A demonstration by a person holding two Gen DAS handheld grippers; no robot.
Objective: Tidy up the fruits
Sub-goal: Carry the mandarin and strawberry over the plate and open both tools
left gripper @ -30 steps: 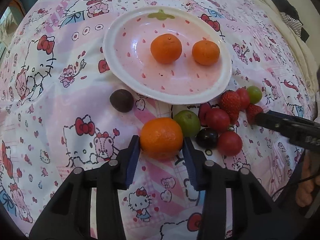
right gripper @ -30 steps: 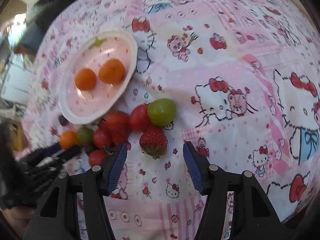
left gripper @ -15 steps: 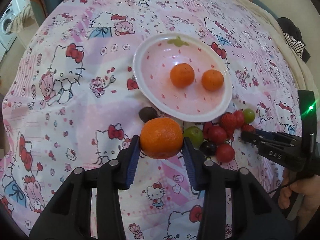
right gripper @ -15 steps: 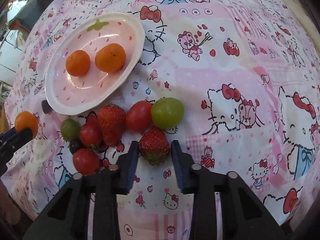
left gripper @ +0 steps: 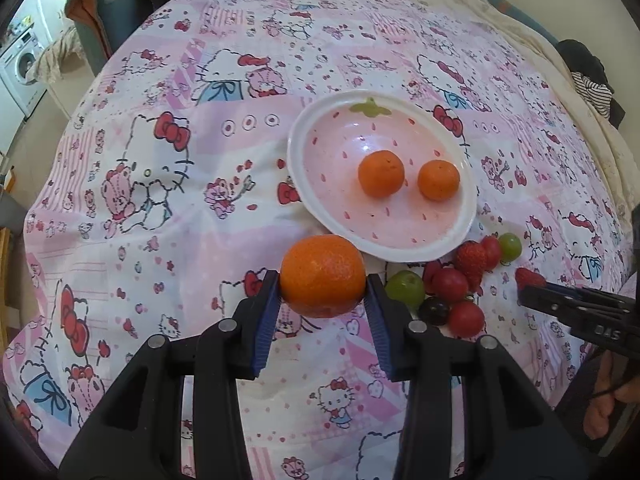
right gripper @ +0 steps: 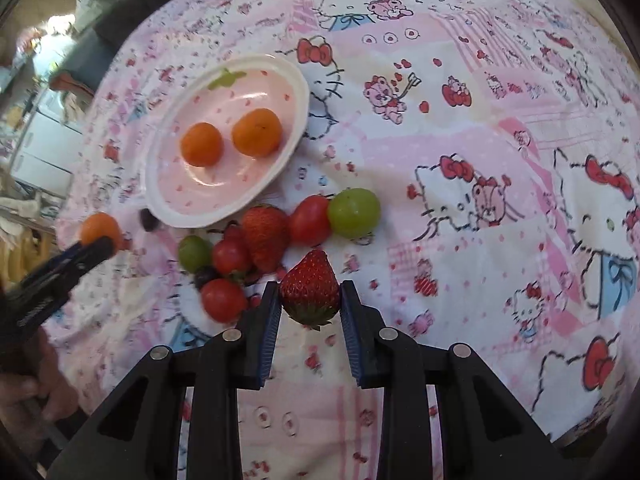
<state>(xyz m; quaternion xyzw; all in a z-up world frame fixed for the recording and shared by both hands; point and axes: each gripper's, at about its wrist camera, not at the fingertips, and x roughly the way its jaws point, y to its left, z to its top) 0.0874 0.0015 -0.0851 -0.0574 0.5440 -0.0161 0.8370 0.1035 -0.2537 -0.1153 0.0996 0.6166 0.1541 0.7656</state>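
My left gripper [left gripper: 323, 292] is shut on a large orange [left gripper: 322, 276], held above the cloth just below the pink strawberry-shaped plate [left gripper: 304, 184]. Two small oranges [left gripper: 381, 173] [left gripper: 438, 180] lie in that plate. My right gripper [right gripper: 309, 300] is shut on a strawberry [right gripper: 310, 286], lifted just off the cloth beside a heap of fruit: strawberries [right gripper: 265, 236], cherry tomatoes [right gripper: 223, 300], green grapes [right gripper: 353, 212] and a dark grape [right gripper: 205, 275]. In the left wrist view the right gripper [left gripper: 532, 286] with its strawberry [left gripper: 529, 277] shows at the right edge.
A pink cartoon-cat cloth [left gripper: 160, 200] covers the whole table. One dark fruit [right gripper: 149, 219] lies by the plate's near rim. A chair [left gripper: 104, 12] and a washing machine [left gripper: 20, 68] stand beyond the far left edge. A person's hand [left gripper: 608, 404] holds the right gripper's handle.
The left gripper rose off the cloth with the large orange. The right gripper closed on the strawberry and lifted it slightly away from the heap.
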